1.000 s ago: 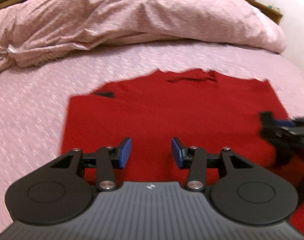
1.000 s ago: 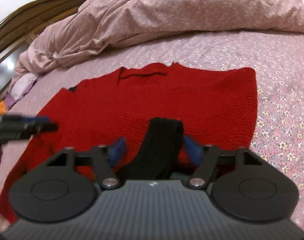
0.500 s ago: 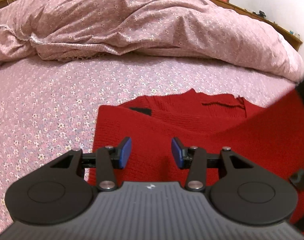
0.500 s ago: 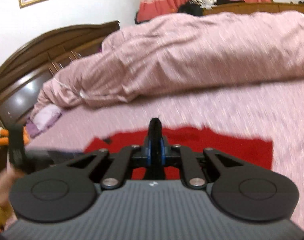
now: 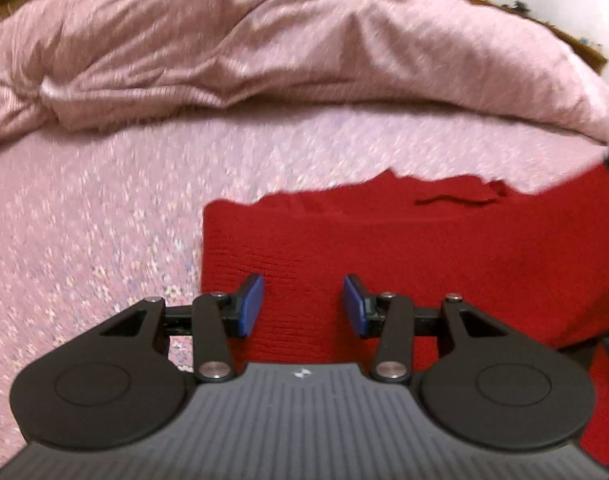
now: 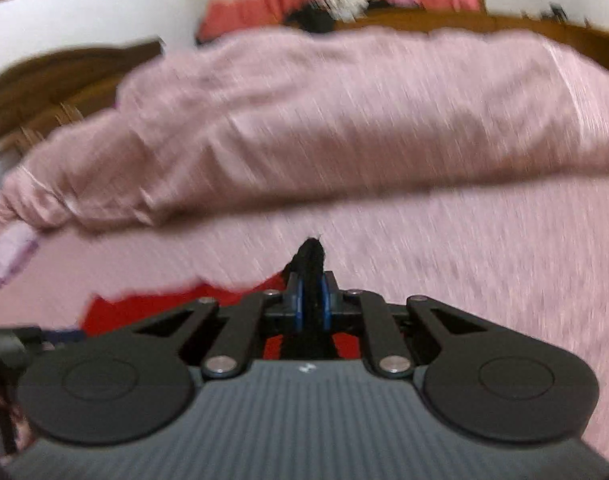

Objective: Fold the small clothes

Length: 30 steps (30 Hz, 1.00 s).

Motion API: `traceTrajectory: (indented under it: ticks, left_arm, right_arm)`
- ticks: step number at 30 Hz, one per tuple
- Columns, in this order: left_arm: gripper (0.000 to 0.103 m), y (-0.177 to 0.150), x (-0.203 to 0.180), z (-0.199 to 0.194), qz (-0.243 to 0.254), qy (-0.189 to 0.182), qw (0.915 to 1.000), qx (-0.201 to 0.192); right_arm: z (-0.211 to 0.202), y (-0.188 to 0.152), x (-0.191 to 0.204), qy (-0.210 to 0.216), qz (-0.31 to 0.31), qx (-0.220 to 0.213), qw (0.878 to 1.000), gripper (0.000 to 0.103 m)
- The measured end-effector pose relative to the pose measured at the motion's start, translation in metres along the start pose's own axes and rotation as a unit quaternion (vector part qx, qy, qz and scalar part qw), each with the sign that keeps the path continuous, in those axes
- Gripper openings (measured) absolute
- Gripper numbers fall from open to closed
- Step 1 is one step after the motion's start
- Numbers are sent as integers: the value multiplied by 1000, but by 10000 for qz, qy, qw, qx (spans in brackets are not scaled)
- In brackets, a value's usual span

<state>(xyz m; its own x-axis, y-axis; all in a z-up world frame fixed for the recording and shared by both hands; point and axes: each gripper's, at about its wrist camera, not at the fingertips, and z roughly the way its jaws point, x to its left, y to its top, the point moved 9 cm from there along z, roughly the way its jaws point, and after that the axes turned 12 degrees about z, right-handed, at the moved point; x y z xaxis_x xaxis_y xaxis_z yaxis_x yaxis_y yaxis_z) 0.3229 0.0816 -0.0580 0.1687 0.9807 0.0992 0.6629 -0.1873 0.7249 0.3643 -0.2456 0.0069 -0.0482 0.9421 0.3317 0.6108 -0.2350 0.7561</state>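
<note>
1. The red sweater (image 5: 424, 264) lies on the pink floral bedsheet (image 5: 96, 240), its neckline at the far edge. Its left edge runs straight, and most of the body lies flat.
2. A black cuff (image 6: 312, 264) of the sweater is clamped between the pads of your right gripper (image 6: 312, 308); the fingers are together on it.
3. A second ago those fingers stood apart around the cuff, low over the garment. They have since closed and risen, and the right view now looks across the bed rather than down on the knit.
4. In the left view, red fabric rises at the right edge, which suggests the sleeve is being carried over the body. The fold is judged under way, not finished.
5. Your left gripper (image 5: 302, 304) hovers over the near left part of the sweater, fingers apart and holding nothing.
6. The heaped pink duvet (image 5: 288, 44) lies far behind, well clear of the garment. Both views are blurred.
</note>
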Motion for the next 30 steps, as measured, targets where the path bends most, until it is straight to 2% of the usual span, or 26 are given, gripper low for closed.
traceTrajectory:
  ticks: [3, 7, 9, 12, 15, 17, 18, 19, 20, 21, 24, 26, 28, 30]
  left_arm:
    - [50, -2, 1, 6, 94, 126, 9999, -27]
    - [50, 2, 2, 5, 239, 165, 9996, -45]
    - [50, 1, 4, 9, 192, 168, 9997, -37]
    - [51, -1, 8, 13, -42, 160, 9998, -58]
    - [52, -2, 7, 14, 5, 214, 9997, -94]
    - [53, -1, 6, 14, 64, 208, 9997, -79]
    - [53, -1, 6, 13, 75, 186, 9998, -60]
    - [53, 0, 7, 13, 68, 160, 9998, -46]
    - [53, 1, 8, 11, 51, 129, 9999, -27]
    - [53, 2, 8, 9, 22, 103, 9999, -21]
    - [54, 4, 8, 0, 1, 110, 9999, -107]
    - [55, 2, 5, -4, 69, 133, 9998, -121]
    - [56, -2, 1, -2, 179, 169, 9997, -22]
    - [56, -5, -2, -5, 283, 251, 9993, -27]
  right_arm:
    - [25, -20, -12, -245, 108, 159, 9995, 13]
    - [30, -17, -17, -224, 368, -12, 9991, 13]
    - [31, -16, -20, -241, 432, -31, 9988, 13]
    - [42, -27, -30, -416, 471, 270, 9977, 15]
    - [43, -36, -51, -614, 777, 226, 9948, 14]
    - [35, -35, -64, -589, 1101, 23, 9922, 23]
    - [27, -31, -67, -582, 1152, -182, 9915, 39]
    - [19, -28, -67, -616, 1094, -352, 9915, 64]
    - [10, -24, -64, -616, 945, -521, 9923, 75]
    - [2, -21, -57, -539, 760, -616, 9937, 80]
    - [-9, -23, -34, -178, 164, -471, 9986, 77]
    - [-9, -34, -19, -138, -230, -255, 9993, 77]
    - [2, -49, -14, -296, -460, 46, 9985, 77]
    - [22, -66, -22, -563, -366, 474, 9966, 77]
